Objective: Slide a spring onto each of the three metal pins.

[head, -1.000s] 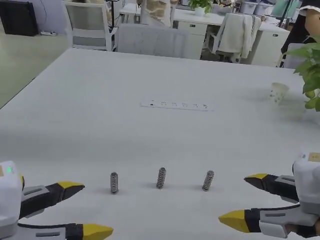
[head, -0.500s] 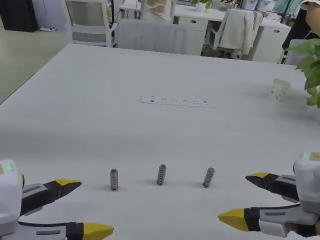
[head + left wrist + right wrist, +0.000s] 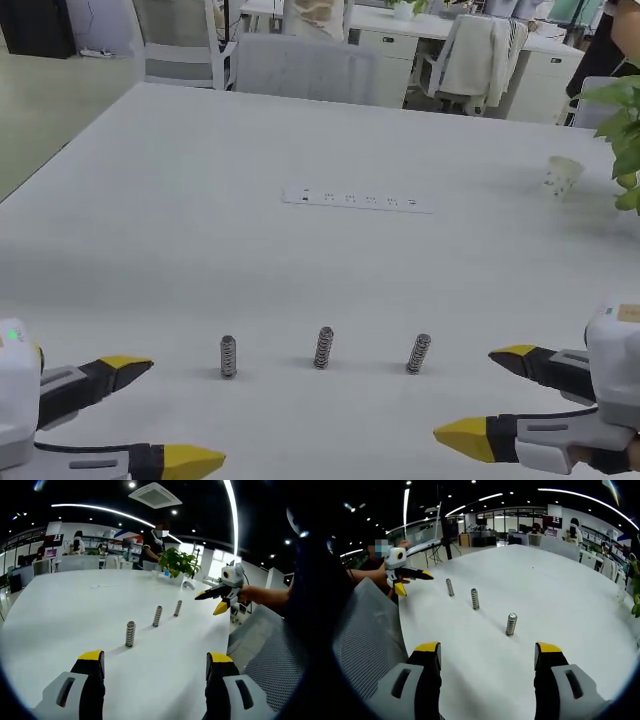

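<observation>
1. The grey and white left gripper (image 3: 168, 412) is at the bottom left, low over the big white surface (image 3: 300, 270). Its yellow-tipped fingers (image 3: 122, 367) are spread wide apart and hold nothing.
2. Just to its right stands the left spring (image 3: 228, 357), a small silver metal coil. It stands straight up on the surface.
3. Next in the row is the middle spring (image 3: 323, 347), the same kind of coil, also standing up.
4. Far behind the row lies a long flat white power strip (image 3: 357, 200).
5. Then comes the right spring (image 3: 419, 353), which leans a little. The three springs are in one line, near each other but not touching. I cannot make out the pins inside the coils.
6. The grey and white right gripper (image 3: 478, 395) is at the bottom right, beside the right spring but not touching it. Its yellow-tipped fingers (image 3: 512, 353) are wide apart too, with nothing between them.
7. Far off on the right are a white paper cup (image 3: 562, 177) and a green leafy plant (image 3: 625, 120).
</observation>
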Available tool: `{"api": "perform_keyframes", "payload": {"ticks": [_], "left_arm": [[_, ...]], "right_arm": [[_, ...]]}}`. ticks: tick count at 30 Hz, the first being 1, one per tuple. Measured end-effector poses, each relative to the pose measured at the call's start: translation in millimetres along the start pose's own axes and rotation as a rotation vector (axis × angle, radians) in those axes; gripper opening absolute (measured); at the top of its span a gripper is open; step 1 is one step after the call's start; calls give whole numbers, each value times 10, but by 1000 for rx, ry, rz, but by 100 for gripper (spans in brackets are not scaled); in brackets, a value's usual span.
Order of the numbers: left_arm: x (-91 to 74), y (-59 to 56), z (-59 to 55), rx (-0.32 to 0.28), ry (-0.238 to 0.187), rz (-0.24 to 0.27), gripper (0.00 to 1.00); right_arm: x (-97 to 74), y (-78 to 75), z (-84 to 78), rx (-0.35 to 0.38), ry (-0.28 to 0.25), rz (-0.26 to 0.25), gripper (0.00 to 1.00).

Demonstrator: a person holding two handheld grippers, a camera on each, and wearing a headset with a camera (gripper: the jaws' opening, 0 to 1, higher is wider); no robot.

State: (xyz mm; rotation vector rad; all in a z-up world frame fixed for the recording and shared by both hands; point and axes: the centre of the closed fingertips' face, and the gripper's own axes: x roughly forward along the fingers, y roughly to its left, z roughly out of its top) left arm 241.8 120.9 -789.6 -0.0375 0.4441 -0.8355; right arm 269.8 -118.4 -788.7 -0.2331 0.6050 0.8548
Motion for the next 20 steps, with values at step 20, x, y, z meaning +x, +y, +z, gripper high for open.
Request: {"api": "perform_keyframes", "payload": {"ticks": [20], "left_arm": [[12, 4, 1, -1, 5, -4, 81]], "right_arm": [[-11, -14, -31, 6, 4, -8, 76]]}}
